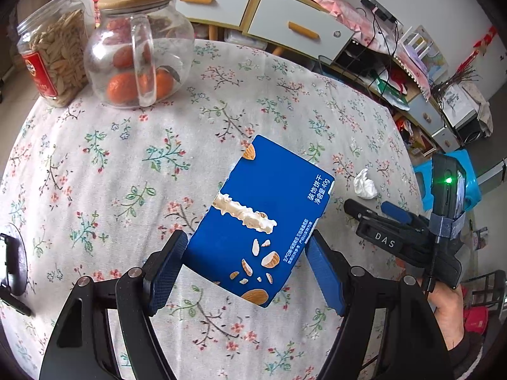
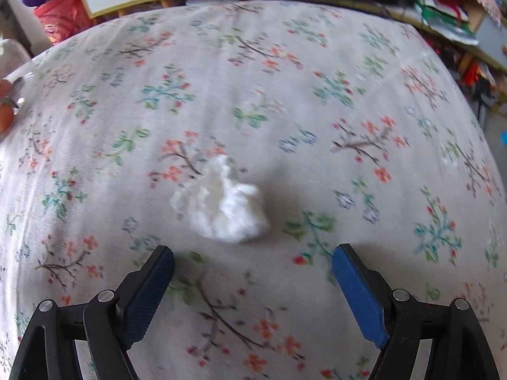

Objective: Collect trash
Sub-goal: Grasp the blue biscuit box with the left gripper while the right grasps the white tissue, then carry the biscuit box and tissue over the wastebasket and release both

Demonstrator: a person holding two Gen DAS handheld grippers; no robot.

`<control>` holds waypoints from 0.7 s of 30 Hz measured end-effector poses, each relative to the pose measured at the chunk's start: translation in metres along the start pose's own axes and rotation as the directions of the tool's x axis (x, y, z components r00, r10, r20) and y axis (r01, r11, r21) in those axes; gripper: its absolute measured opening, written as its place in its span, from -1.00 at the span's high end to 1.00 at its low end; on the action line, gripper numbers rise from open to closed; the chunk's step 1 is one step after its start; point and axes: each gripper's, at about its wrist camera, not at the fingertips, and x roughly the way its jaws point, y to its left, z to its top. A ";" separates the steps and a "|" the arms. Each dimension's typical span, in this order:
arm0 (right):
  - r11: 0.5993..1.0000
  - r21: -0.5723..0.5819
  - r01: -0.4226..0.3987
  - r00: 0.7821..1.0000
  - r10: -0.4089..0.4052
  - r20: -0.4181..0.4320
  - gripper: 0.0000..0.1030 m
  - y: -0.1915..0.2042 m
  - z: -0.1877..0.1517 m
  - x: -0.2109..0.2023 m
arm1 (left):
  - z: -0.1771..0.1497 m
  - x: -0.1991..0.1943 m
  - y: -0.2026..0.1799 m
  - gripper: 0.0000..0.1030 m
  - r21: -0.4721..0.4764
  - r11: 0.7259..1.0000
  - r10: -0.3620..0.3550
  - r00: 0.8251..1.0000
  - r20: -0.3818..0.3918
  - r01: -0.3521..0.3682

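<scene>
The right wrist view is smeared with motion blur, so the floral tablecloth [image 2: 317,101] and the crumpled white tissue [image 2: 221,202] lose their fine detail. At nine o'clock there, the picture's edge cuts off an orange fruit [image 2: 4,117]. In the left wrist view, a dark object [image 1: 12,266] at nine o'clock is cut off and unidentifiable, and the small print on the blue box [image 1: 259,221] is too small to read.

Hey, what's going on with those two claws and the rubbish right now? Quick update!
Left gripper clamped on blue snack box. Right gripper open, just short of crumpled tissue on floral tablecloth. Nothing in the way.
</scene>
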 end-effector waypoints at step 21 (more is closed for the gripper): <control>0.996 -0.037 -0.075 0.995 0.078 0.069 0.48 -0.004 0.006 -0.031 | -0.003 0.000 -0.005 -0.52 0.025 0.999 0.029 1.000 0.003 -0.029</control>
